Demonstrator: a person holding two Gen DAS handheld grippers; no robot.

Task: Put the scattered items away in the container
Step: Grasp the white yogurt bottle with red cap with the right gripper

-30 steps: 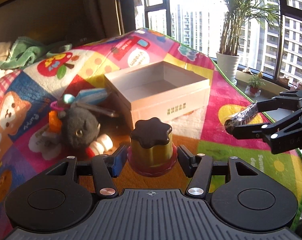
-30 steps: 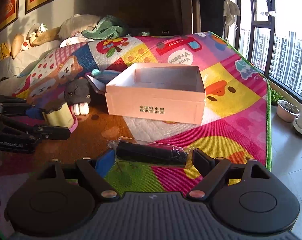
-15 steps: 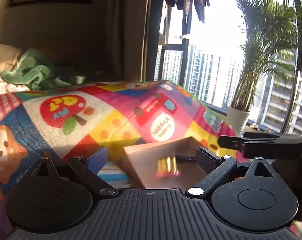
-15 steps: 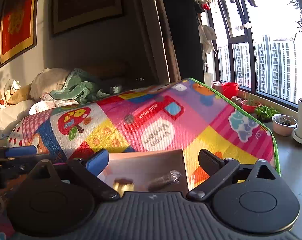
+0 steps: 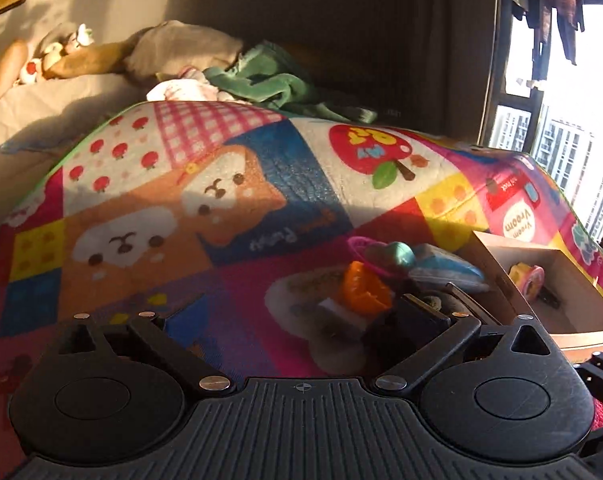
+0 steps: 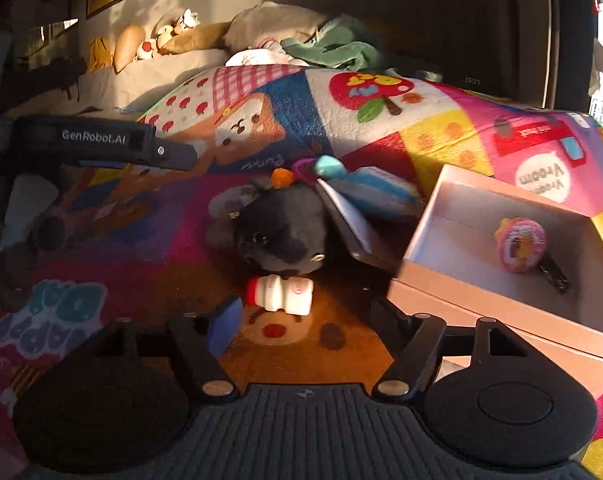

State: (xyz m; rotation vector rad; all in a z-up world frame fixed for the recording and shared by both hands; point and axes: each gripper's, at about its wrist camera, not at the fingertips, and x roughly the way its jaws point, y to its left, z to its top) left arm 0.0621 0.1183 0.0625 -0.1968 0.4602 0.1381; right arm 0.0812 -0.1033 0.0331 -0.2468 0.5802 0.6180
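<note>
Two grippers hung empty: my left gripper had just spread wide, my right gripper had just narrowed. Only the right view showed the bottle; the jar lay inside the box

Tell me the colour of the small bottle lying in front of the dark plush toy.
The small bottle is white with a red cap, clearest in the right wrist view.
</note>
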